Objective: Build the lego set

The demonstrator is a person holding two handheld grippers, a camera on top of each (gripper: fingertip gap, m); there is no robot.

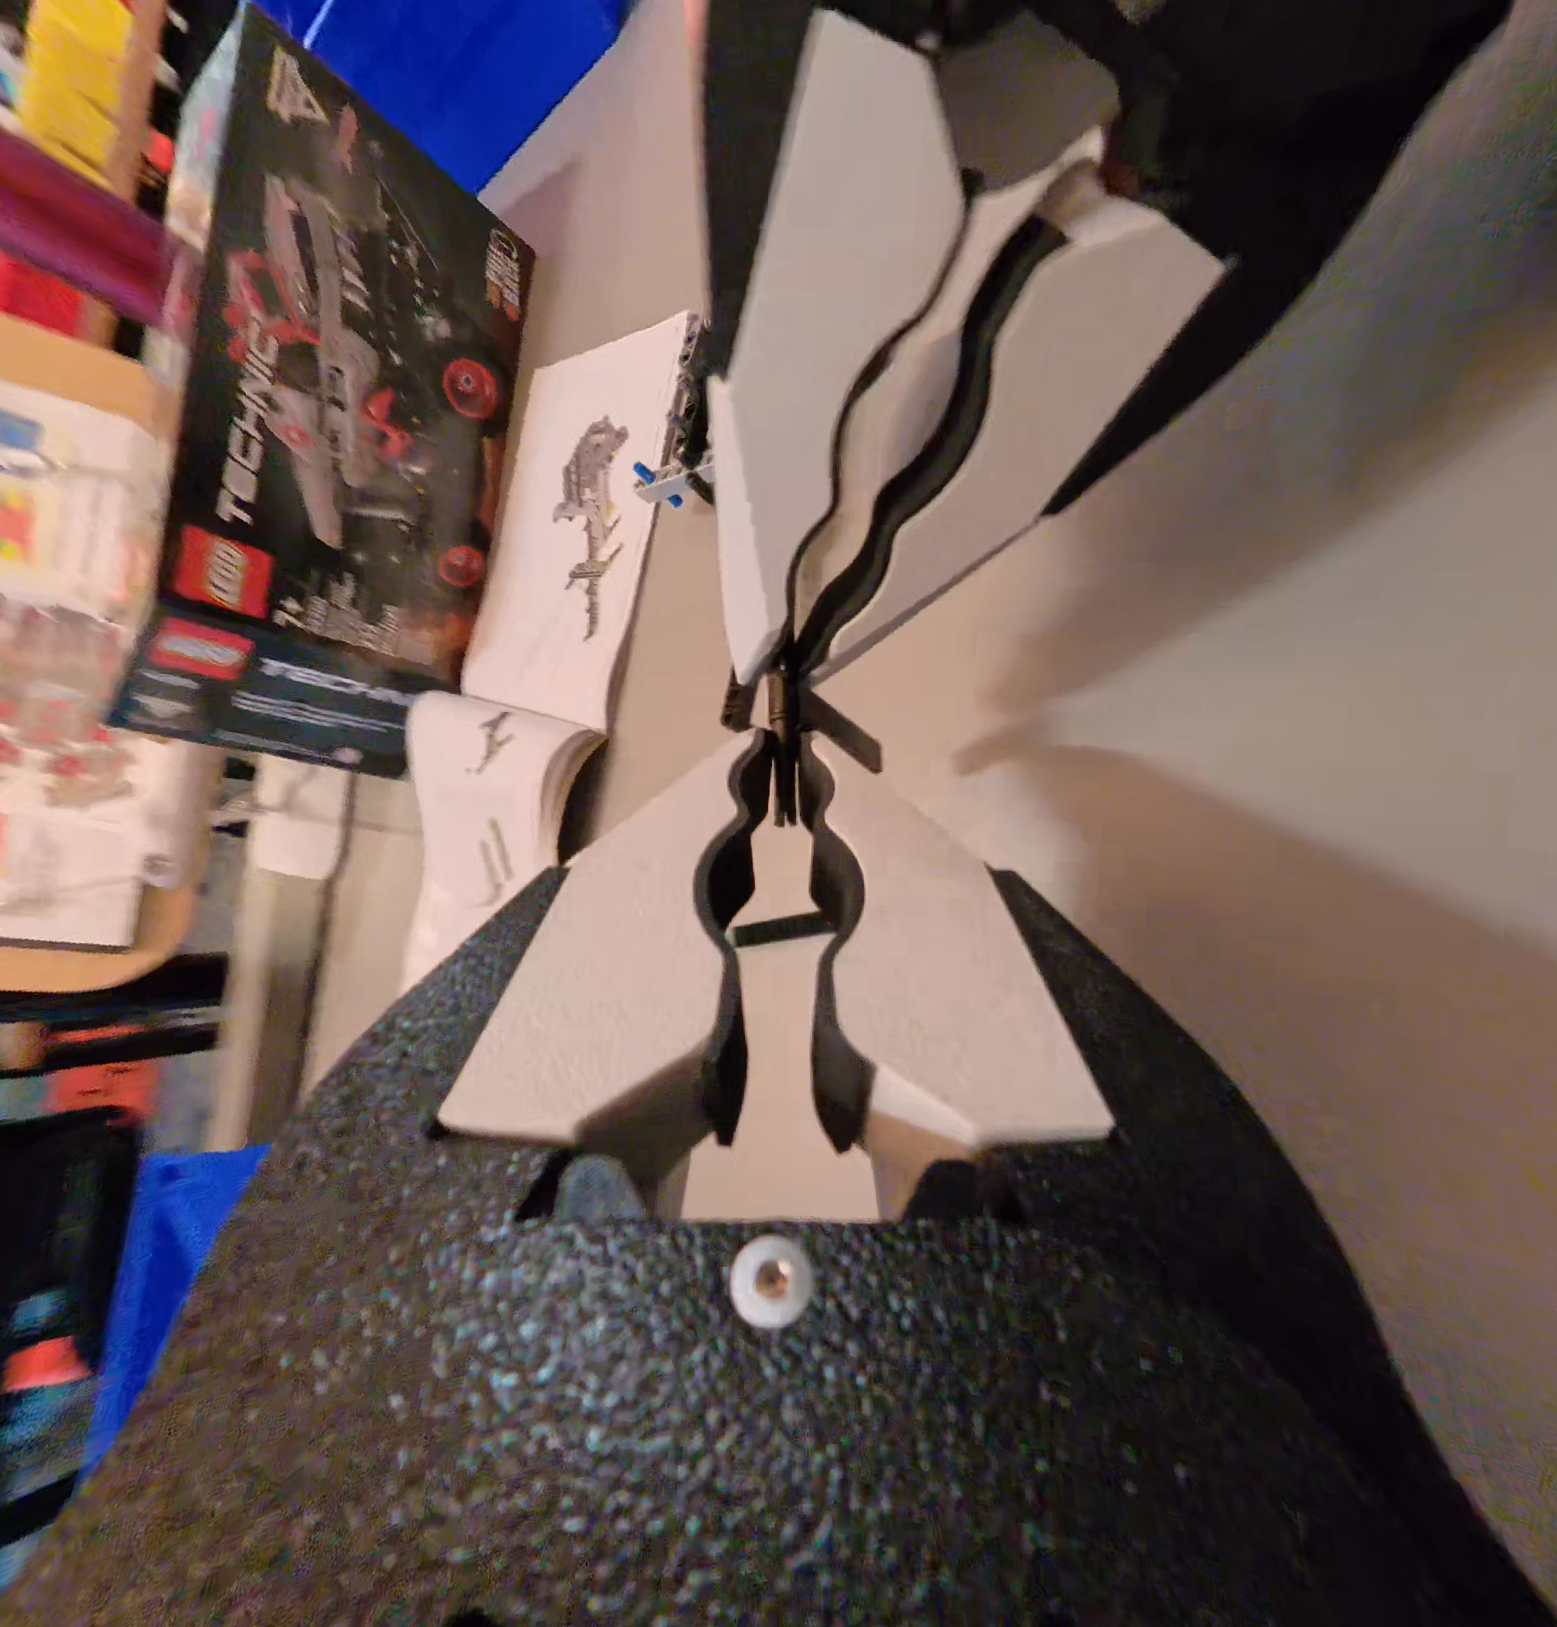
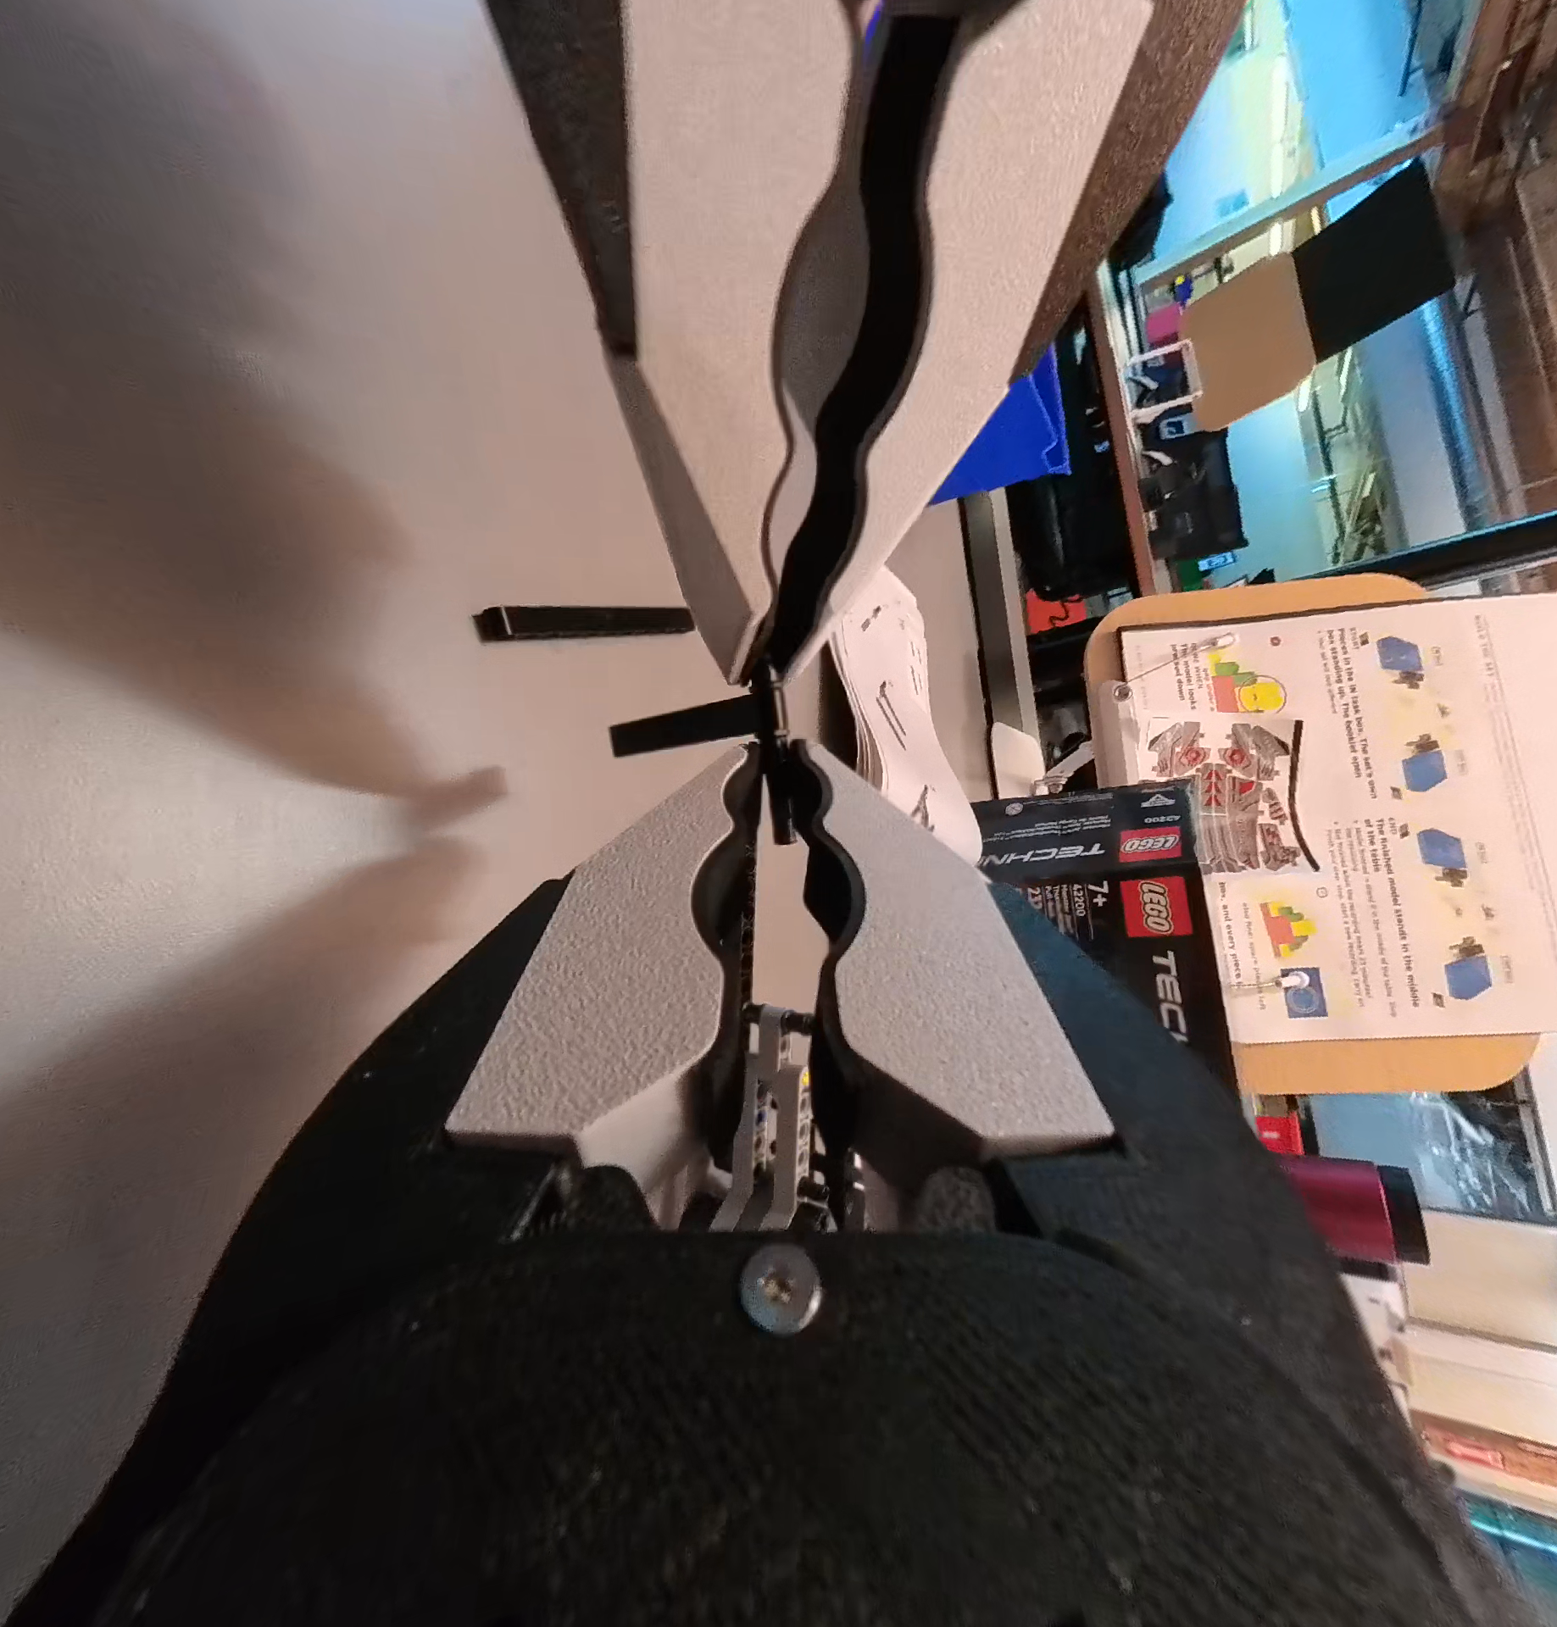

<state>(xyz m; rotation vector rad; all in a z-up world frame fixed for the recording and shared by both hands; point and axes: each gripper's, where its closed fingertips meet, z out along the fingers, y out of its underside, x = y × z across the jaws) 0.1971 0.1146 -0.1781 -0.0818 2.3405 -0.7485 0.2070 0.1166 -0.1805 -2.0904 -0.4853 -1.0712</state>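
Your two tools meet tip to tip above a pale counter (image 1: 1285, 616), both tipped sideways; the build looks to be at an early or middle stage, as a judgement from what lies about. A partly built grey assembly (image 1: 682, 458) with a blue pin rests on the counter beside the open instruction booklet (image 1: 581, 528); in the right wrist view you glimpse the grey assembly low between that tool's fingers, farther off. The lego box (image 1: 334, 423) stands behind the booklet; a loose black bar (image 2: 581, 623) lies on the counter, unattached; so plenty of building seems left.

Left tool (image 1: 782, 775): its jaws stand narrow, almost together, pinching a slim black pin (image 1: 782, 704) at the very tips. Right tool (image 2: 770, 766): its jaws are likewise nearly together, gripping the same cluster of small black pieces from the opposite side; a thin black axle (image 2: 678, 732) juts sideways from between the two pairs of tips. You appear to be pressing these small black parts together in mid-air, well above the counter; which tool holds which piece is hard to tell, since the tips crowd the joint. A cardboard-backed sheet (image 2: 1338, 828) with coloured pictures stands behind the box.
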